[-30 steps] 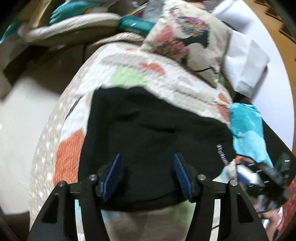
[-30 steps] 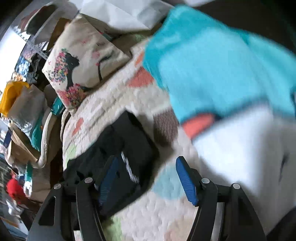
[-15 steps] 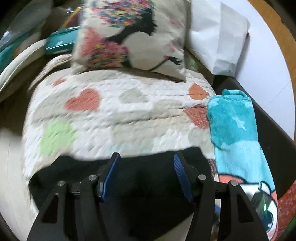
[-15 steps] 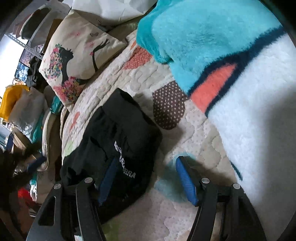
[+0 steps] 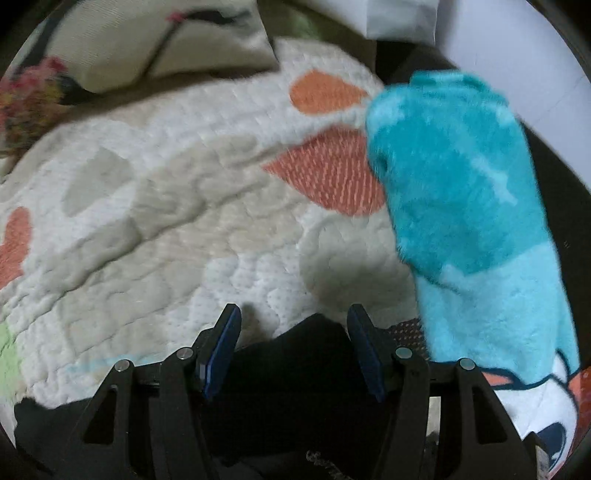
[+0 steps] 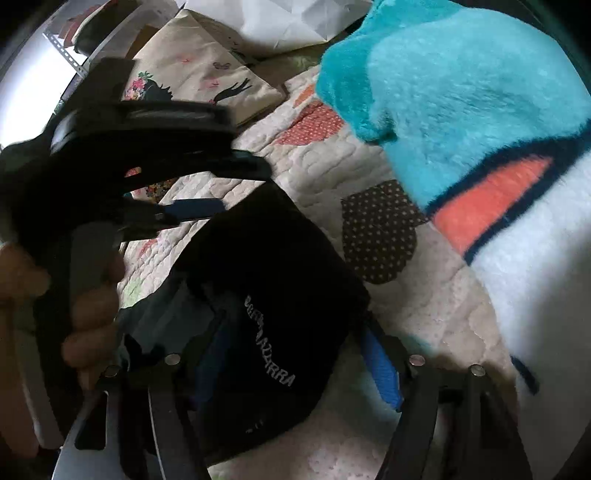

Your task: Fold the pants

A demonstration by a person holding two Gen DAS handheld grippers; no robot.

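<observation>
The black pants (image 6: 273,295) lie folded in a compact bundle on the quilted bedspread (image 5: 177,229), white lettering on top. In the left wrist view only their far edge (image 5: 295,369) shows, between and under the fingers. My left gripper (image 5: 293,350) is open and empty just above that edge; it also shows in the right wrist view (image 6: 221,184), hovering over the bundle's far end. My right gripper (image 6: 299,354) is open, its blue pads astride the near end of the bundle.
A fluffy teal, white and orange blanket (image 5: 469,206) lies along the right side, close to the pants; it also shows in the right wrist view (image 6: 461,92). A printed cushion (image 5: 155,37) and white paper (image 6: 295,18) sit at the back.
My left gripper has moved forward across the pants to their far edge, toward the teal blanket. My right gripper has closed in on the bundle's near end. Both stay open.
</observation>
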